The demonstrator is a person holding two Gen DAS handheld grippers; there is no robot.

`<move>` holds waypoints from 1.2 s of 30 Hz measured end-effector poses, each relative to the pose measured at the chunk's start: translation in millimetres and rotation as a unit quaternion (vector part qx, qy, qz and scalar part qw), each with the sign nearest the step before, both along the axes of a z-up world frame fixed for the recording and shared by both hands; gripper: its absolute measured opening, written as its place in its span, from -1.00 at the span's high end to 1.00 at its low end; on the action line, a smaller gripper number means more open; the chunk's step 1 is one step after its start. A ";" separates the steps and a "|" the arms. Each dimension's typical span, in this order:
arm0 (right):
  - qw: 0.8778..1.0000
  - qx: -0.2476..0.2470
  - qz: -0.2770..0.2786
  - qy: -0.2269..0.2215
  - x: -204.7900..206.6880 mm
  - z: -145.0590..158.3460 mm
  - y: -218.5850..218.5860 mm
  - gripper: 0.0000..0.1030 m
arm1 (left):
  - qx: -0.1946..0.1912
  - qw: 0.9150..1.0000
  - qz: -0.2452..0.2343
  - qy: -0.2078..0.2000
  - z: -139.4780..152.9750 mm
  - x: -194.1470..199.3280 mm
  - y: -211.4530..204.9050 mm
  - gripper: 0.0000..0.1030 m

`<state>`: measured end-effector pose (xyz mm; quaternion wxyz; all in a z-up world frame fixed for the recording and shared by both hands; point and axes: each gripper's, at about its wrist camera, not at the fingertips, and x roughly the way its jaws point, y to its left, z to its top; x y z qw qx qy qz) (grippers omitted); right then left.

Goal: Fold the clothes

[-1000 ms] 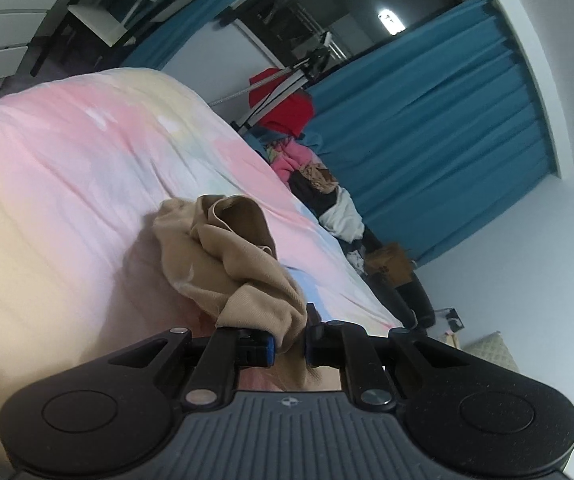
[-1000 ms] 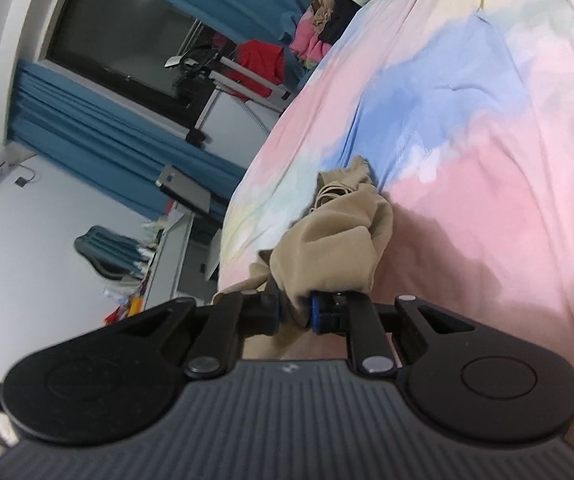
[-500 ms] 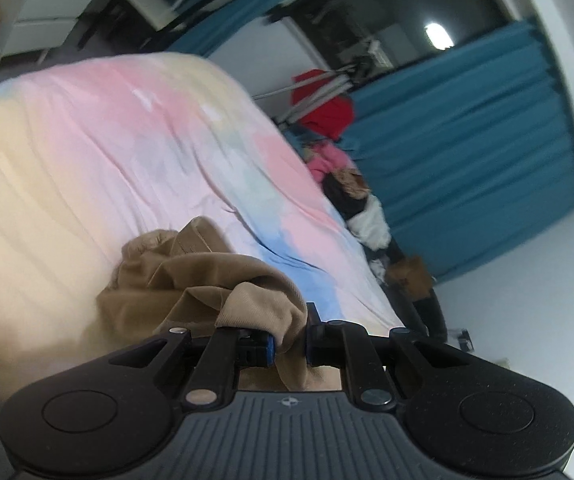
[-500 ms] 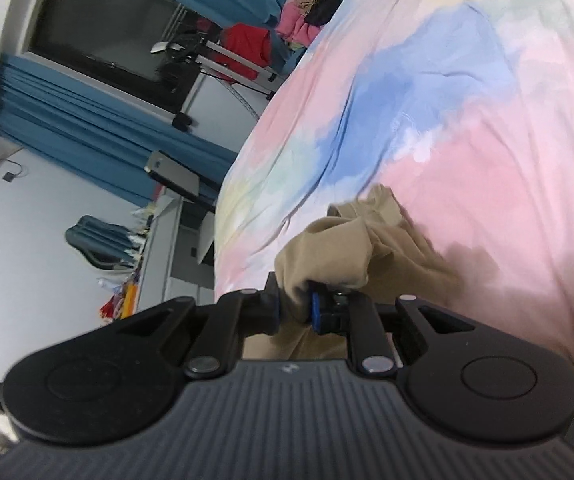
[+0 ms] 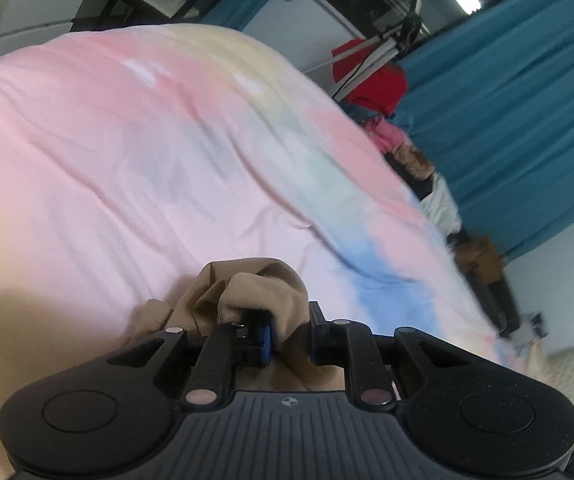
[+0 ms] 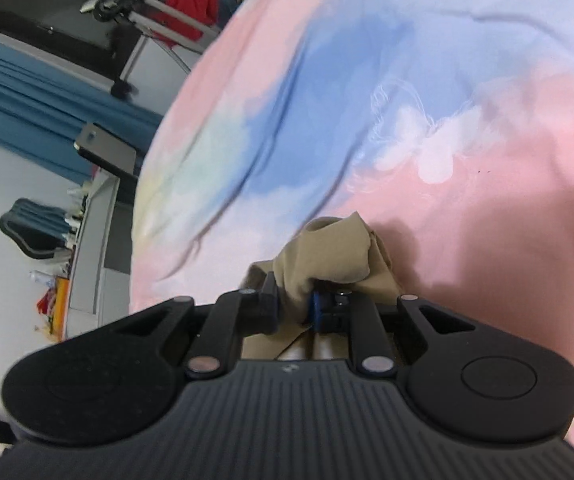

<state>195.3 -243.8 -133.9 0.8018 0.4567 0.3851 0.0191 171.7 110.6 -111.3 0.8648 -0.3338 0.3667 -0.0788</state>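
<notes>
garment: tan cloth bunched at near edge of pastel bedspread | left gripper clamped on cloth | right gripper clamped on same cloth | progress: crumpled, no flat fold visible; spreading and folding seem left

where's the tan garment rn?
The tan garment is bunched low on the pastel bedsheet, pinched by both the left gripper and the right gripper, bottom centre in each wrist view.
</notes>
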 end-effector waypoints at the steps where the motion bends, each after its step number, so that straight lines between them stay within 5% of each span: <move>1: 1.000 0.003 0.004 0.000 2.8 -3.8 -1.0 0.61 | 0.009 1.000 -0.004 -0.001 -3.6 2.5 -0.7 0.64; 7: 0.998 -0.047 0.033 -0.010 2.2 7.5 7.0 0.61 | 0.053 0.998 -0.025 -0.025 0.3 -1.3 -10.2 0.63; 12: 0.997 -0.058 0.048 -0.030 -8.4 14.8 8.2 0.52 | 0.094 0.993 -0.046 -0.047 8.2 -12.8 -21.3 0.32; 14: 0.995 -0.060 0.057 -0.051 -14.7 21.9 8.4 0.21 | 0.118 0.990 -0.057 -0.058 12.4 -17.5 -27.4 -0.12; 17: 0.990 -0.081 0.064 -0.097 -25.4 36.5 11.6 -0.63 | 0.154 0.983 -0.072 -0.073 18.7 -24.7 -36.6 -0.49; 22: 0.967 -0.172 0.089 -0.166 -29.3 53.6 29.2 -0.60 | 0.213 0.967 -0.099 -0.099 29.3 -36.5 -52.0 -0.63; 29: 0.949 -0.253 0.133 -0.135 -1.2 24.6 52.1 -0.61 | 0.267 0.952 -0.128 -0.076 10.0 -29.3 -66.2 -0.63; 36: 0.934 -0.289 0.141 -0.154 -26.8 28.7 64.1 -0.59 | 0.267 0.954 -0.108 -0.086 13.7 -43.4 -59.7 -0.63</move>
